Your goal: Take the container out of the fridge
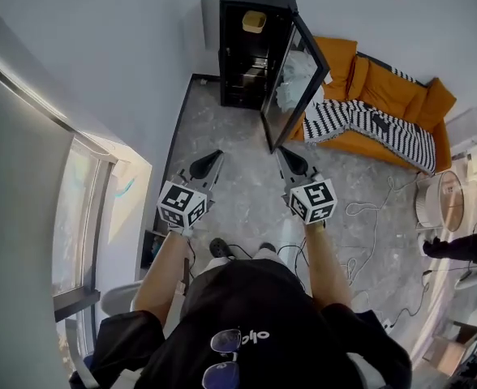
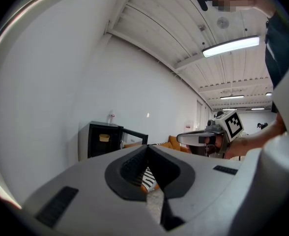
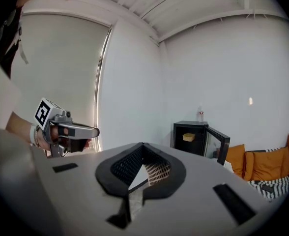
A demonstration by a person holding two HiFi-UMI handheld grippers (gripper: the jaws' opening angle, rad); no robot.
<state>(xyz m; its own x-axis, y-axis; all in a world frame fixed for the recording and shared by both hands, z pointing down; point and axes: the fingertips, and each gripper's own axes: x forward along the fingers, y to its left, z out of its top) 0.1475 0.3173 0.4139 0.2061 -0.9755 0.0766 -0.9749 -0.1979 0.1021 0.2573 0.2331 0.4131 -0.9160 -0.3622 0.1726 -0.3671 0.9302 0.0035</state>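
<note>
A small black fridge [image 1: 237,55] stands against the far wall with its glass door [image 1: 297,75] swung open. A yellow container [image 1: 254,21] sits on its top shelf. It also shows in the left gripper view as the container [image 2: 103,137] and in the right gripper view as the container [image 3: 188,137]. My left gripper [image 1: 215,154] and right gripper [image 1: 279,150] are held side by side over the floor, well short of the fridge, pointing toward it. Both are shut with nothing between the jaws. The left gripper [image 2: 147,146] and right gripper [image 3: 142,144] show closed tips.
An orange sofa [image 1: 401,91] with a striped blanket [image 1: 360,120] stands right of the fridge. Cables [image 1: 376,209] trail over the floor at right, near a round table [image 1: 443,201] and another person [image 1: 466,245]. A window [image 1: 84,209] runs along the left wall.
</note>
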